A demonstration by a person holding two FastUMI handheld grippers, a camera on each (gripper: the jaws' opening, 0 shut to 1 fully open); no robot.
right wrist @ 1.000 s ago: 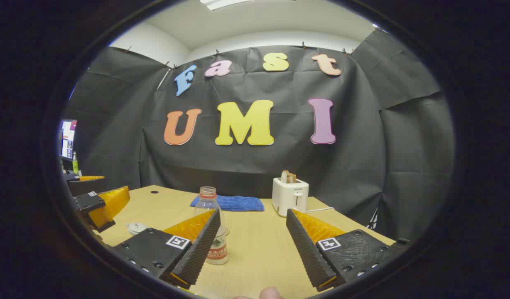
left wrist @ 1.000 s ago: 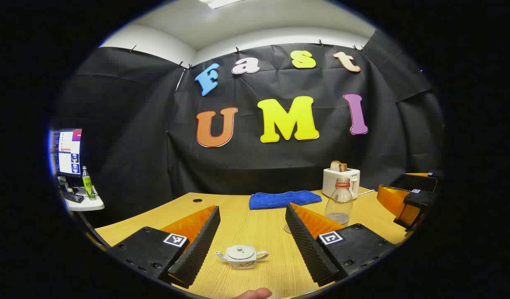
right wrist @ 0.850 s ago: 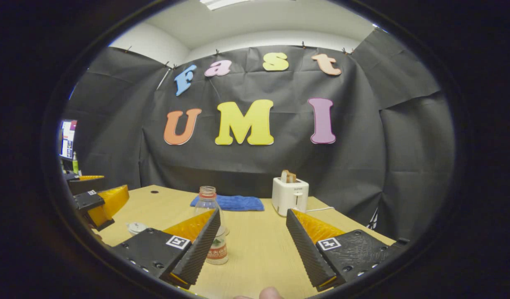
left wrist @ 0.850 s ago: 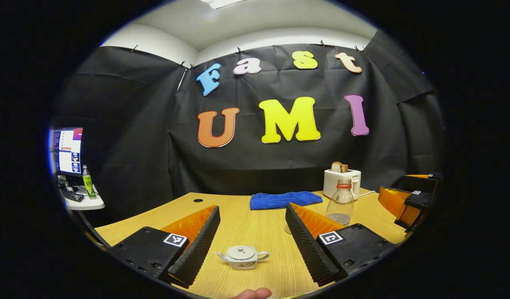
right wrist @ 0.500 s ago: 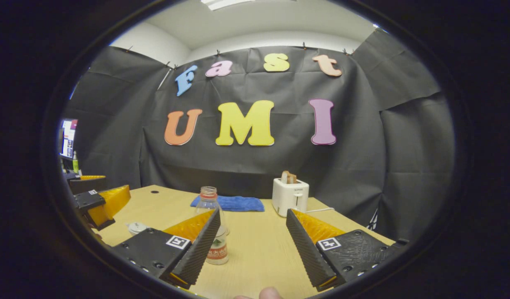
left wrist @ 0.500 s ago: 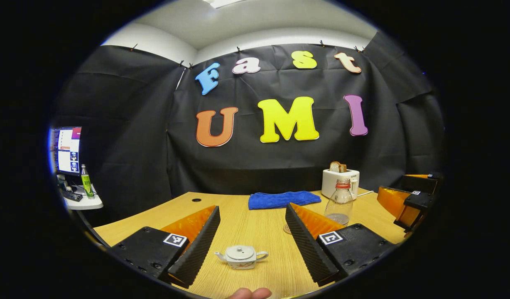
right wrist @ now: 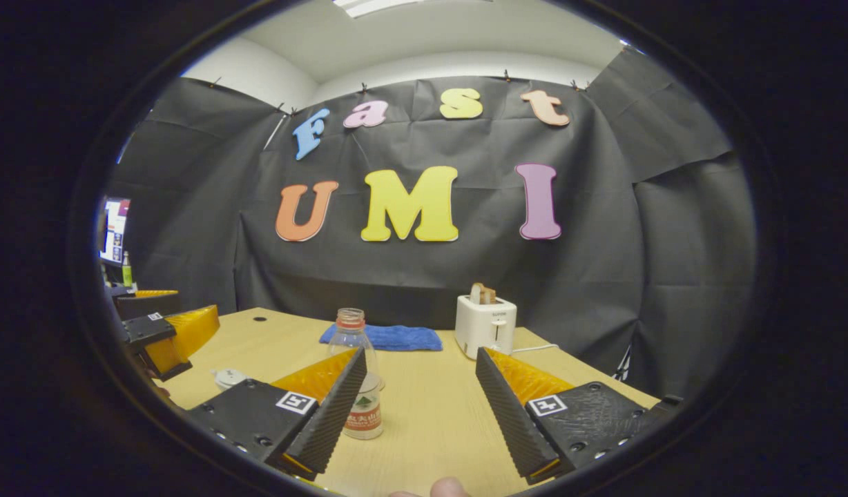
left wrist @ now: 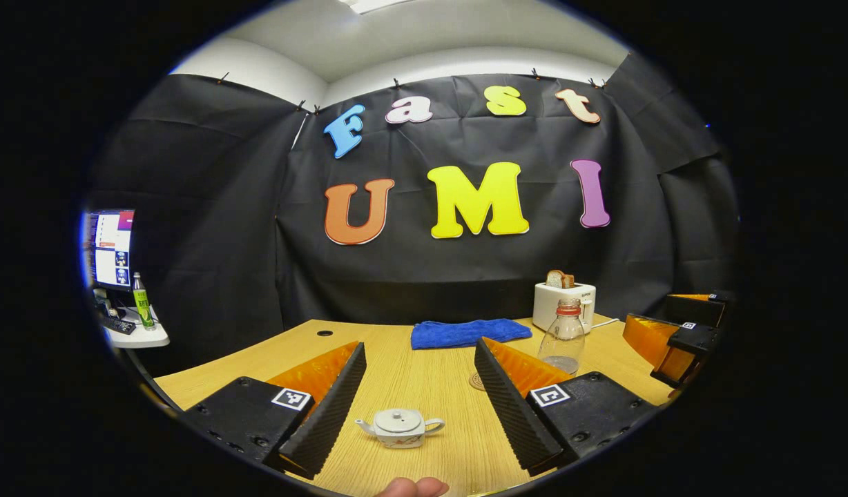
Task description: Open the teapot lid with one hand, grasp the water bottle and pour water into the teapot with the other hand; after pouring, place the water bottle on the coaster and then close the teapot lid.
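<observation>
Since the teapot (left wrist: 400, 428) stands on the surface (left wrist: 431, 379) with its lid on, we judge that nothing is done yet: opening, pouring, placing and closing all remain. The left gripper (left wrist: 417, 397) frames it with open fingers, holding nothing. The water bottle (right wrist: 358, 373) stands upright before the right gripper (right wrist: 418, 400), also open and empty. The coaster (left wrist: 476, 381) lies near the bottle. The blue cloth (left wrist: 469, 332) and toaster (left wrist: 563, 304) are well apart, so we have free room.

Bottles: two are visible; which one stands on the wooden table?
The clear water bottle with the red neck ring, near the toaster. The green bottle stands on a white side table.
</observation>
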